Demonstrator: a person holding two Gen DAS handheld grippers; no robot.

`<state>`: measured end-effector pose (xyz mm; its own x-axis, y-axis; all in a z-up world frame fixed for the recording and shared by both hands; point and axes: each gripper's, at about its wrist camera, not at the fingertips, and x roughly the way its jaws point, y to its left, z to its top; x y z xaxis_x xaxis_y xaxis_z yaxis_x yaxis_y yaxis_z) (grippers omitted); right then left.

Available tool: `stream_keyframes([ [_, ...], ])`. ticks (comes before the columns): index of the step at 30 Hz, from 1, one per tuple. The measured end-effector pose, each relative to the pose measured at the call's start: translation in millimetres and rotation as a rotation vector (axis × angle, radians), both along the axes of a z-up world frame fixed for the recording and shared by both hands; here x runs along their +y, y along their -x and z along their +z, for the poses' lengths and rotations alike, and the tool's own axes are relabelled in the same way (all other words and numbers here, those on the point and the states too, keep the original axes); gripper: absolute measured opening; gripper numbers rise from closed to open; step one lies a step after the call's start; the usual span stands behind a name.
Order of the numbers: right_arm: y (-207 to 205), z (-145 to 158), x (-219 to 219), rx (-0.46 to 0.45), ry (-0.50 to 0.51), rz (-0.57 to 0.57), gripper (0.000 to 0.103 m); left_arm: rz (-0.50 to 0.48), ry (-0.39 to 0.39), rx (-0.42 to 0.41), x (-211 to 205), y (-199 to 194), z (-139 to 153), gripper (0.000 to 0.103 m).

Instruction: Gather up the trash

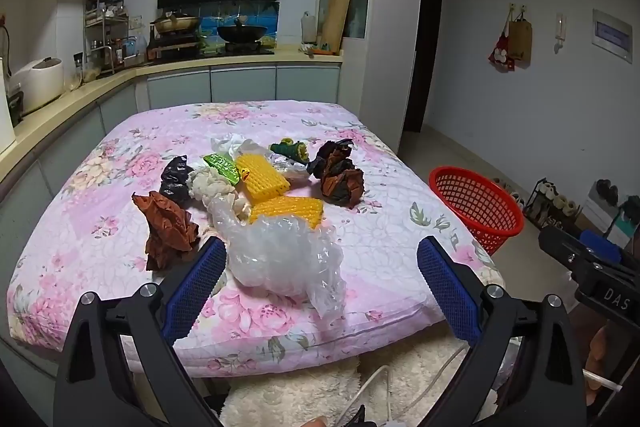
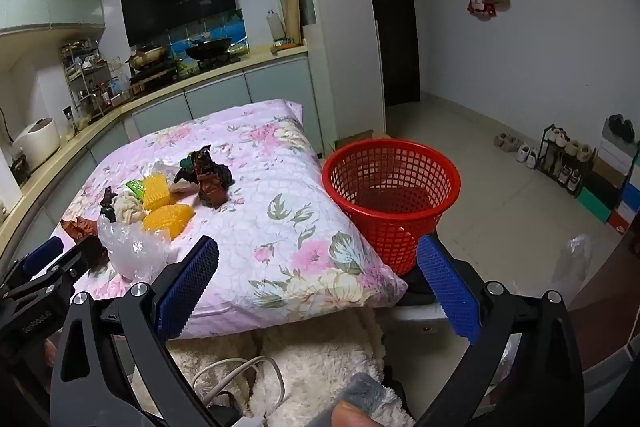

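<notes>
— While the left gripper (image 1: 320, 287) is hanging over the near edge of the floral cushion (image 1: 380, 239), how are its jaws standing?

— They are standing wide apart and gripping nothing. A clear bubble-wrap wad (image 1: 280, 255) is lying on the cushion between the two blue pads, just beside the left one and apart from the right one.

— Where is the trash sitting?

— It is all sitting on the cushion, bunched near its middle. Behind the bubble wrap, two yellow foam nets (image 1: 276, 195) are lying together. A crumpled brown paper (image 1: 168, 231) is sitting to the left, with a black crumpled bag (image 1: 176, 179) behind it and a white foam net (image 1: 216, 191) beside that. A green wrapper (image 1: 222, 167) is resting against the farther yellow net, and a dark brown paper ball (image 1: 340, 179) is sitting to the right.

— And the right gripper (image 2: 320, 283)?

— It is spread wide and carrying nothing, hovering at the cushion's near right corner. A red mesh basket (image 2: 392, 199) is standing just beside the cushion on the right; I cannot tell whether they are touching. Its floor is looking bare.

— Anything below the grippers?

— A white fluffy rug (image 2: 312, 359) and a pale cable (image 2: 236, 371) are lying there.
</notes>
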<state>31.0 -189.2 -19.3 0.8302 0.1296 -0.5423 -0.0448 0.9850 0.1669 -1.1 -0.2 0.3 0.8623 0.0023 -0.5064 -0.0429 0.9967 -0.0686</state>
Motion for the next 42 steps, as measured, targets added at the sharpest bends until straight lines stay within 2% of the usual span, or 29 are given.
stream_keyframes([
  [5, 0, -4, 3, -0.024, 0.017, 0.0, 0.096, 0.003, -0.005, 0.001, 1, 1, 0, 0.093],
  [42, -1, -4, 6, -0.027, 0.025, -0.001, 0.096, 0.032, 0.003, 0.023, 11, -5, -10, 0.093],
])
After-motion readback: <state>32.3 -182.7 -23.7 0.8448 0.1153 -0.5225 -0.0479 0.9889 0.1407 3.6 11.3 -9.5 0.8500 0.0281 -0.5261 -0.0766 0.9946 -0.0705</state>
